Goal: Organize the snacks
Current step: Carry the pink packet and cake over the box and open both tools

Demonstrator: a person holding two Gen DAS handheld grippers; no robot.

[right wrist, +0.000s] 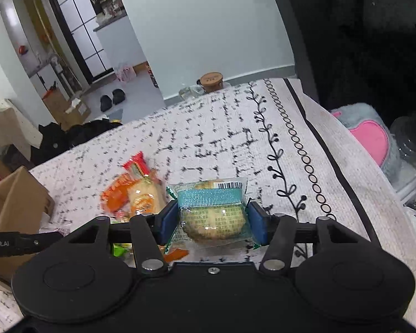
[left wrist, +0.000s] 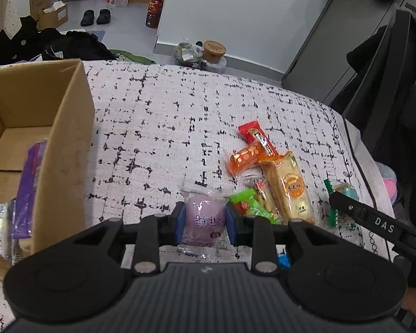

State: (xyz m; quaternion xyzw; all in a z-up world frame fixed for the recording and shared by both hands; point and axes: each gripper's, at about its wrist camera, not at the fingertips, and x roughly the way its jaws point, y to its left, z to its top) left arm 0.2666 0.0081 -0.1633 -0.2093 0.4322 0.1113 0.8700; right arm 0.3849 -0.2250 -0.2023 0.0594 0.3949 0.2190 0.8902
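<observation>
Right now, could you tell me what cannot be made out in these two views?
- Left wrist view: the cardboard box runs off the left edge; its near wall hides most of its contents.
- Left wrist view: the left gripper body covers the purple snack's lower end and a blue item behind it.
- Right wrist view: the snack pile is blurred; labels unreadable.
- Right wrist view: whether the right gripper pads press the teal-banded pastry.

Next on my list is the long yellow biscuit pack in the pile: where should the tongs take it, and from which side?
Grip the yellow biscuit pack mid-length across its narrow width, coming from above. It lies flat and long, with the red bar overlapping its far end.
</observation>
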